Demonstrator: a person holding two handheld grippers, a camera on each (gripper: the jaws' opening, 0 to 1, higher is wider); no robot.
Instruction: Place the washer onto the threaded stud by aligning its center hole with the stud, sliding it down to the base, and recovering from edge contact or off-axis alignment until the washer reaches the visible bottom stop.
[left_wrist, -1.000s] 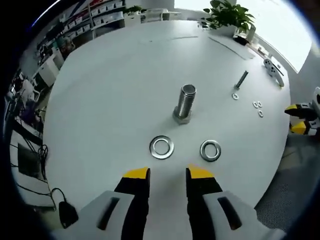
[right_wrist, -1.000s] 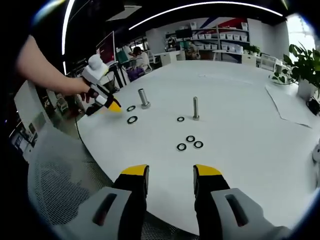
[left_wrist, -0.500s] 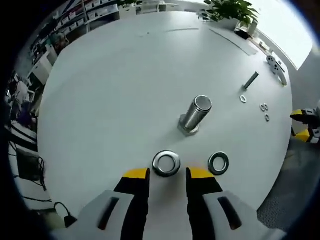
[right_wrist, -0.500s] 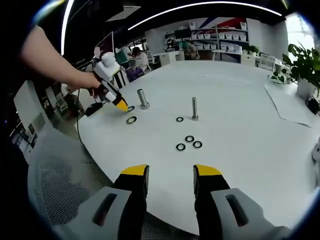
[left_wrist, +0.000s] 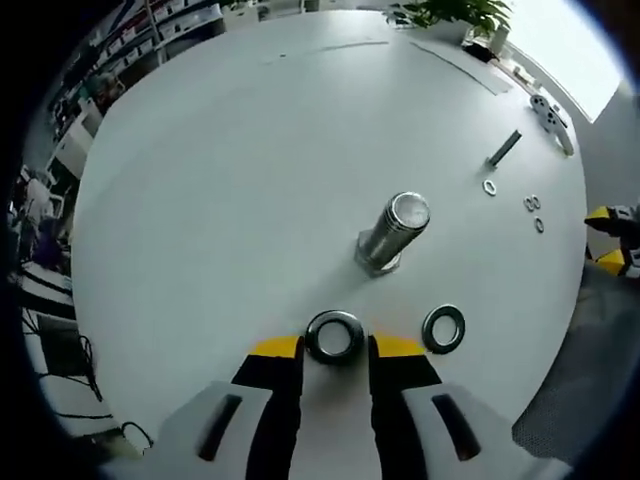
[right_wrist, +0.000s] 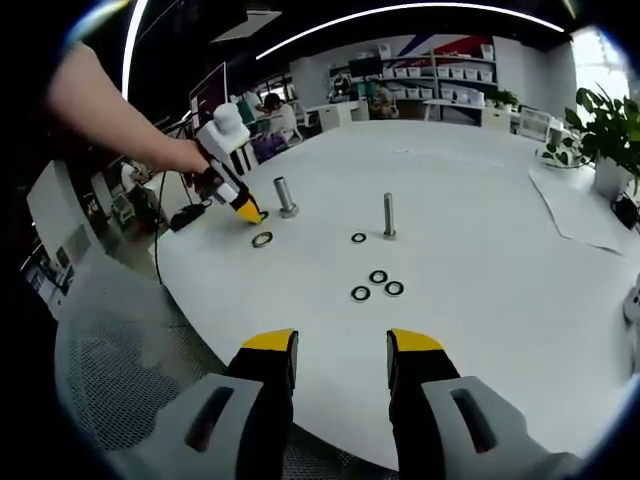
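**Q:** Where is the washer (left_wrist: 334, 337) lying relative to the left gripper (left_wrist: 334, 348)?

**A:** In the left gripper view it is lying flat on the white table (left_wrist: 220, 180), between the two yellow fingertips (left_wrist: 276, 348), at 12 o'clock from the gripper body. The jaws are standing apart on either side of the ring and are not yet pressing on it, so the gripper is released, bracketing the washer rather than grasping it.

**Q:** Which way is the threaded stud (left_wrist: 394, 232) lying from there?

**A:** It is standing on its hex base at about 1 o'clock from the washer, near but clearly apart, its long axis upright from the table and appearing tilted toward 1 o'clock through the fisheye. A second washer (left_wrist: 443, 329) is lying at 3 o'clock, just beside the right-hand fingertip.

**Q:** Which gripper is nearer?

**A:** The left, by far. The right gripper (right_wrist: 340, 350) is hanging unclenched with nothing between its jaws, off the near table edge; in its view the left gripper (right_wrist: 247, 211) is working at 11 o'clock, beside the stud (right_wrist: 286, 196).
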